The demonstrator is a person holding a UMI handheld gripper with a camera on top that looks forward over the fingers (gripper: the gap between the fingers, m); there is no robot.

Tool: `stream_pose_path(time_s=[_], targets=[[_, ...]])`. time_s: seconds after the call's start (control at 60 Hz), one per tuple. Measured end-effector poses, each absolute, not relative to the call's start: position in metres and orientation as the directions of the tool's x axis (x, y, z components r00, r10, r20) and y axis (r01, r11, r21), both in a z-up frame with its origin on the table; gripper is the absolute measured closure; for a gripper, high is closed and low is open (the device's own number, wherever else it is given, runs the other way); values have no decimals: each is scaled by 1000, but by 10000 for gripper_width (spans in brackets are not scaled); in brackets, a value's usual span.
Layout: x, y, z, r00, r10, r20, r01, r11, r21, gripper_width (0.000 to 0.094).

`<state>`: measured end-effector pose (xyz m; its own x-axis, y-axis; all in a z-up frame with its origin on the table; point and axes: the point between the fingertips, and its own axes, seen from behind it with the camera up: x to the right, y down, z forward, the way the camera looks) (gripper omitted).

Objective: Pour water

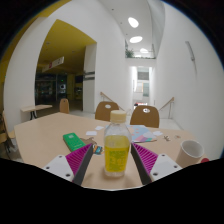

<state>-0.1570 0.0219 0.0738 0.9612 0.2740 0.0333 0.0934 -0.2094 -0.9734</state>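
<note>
A clear plastic bottle (118, 147) with a white cap and yellow liquid stands upright on the wooden table (40, 135). It stands between the two fingers of my gripper (117, 160). The pink pads (79, 159) flank it on either side; table shows between the left pad and the bottle, and the right pad is very close to it. The gripper is open around the bottle. A white cup (190, 152) stands on the table to the right, beyond the right finger.
A green flat object (74, 141) lies on the table left of the bottle. Papers or cloths (146, 133) lie behind the bottle. Two wooden chairs (145, 115) stand at the table's far side. Another table and chair stand far left.
</note>
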Motion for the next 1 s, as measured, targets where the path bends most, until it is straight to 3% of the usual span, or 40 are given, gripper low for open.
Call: stream_pose_path(time_s=[0.067, 0.117, 0.15, 0.383, 0.55, 0.717, 0.85, 1.0], targets=[[-162, 42, 68, 963, 265, 45, 104, -213, -972, 121], [-161, 54, 63, 965, 256, 64, 121, -214, -969, 209], [-159, 60, 61, 968, 238, 75, 129, -218, -968, 462], [-149, 63, 61, 974, 204, -103, -52, -244, -968, 628], [-124, 56, 106, 822, 154, -549, -502, -260, -825, 642], [-78, 41, 148, 359, 69, -931, -889, -277, -363, 643], [-64, 36, 147, 3, -17, -1000, -957, -289, 2, 642], [-74, 11, 153, -87, -30, -996, -933, -347, 92, 642]])
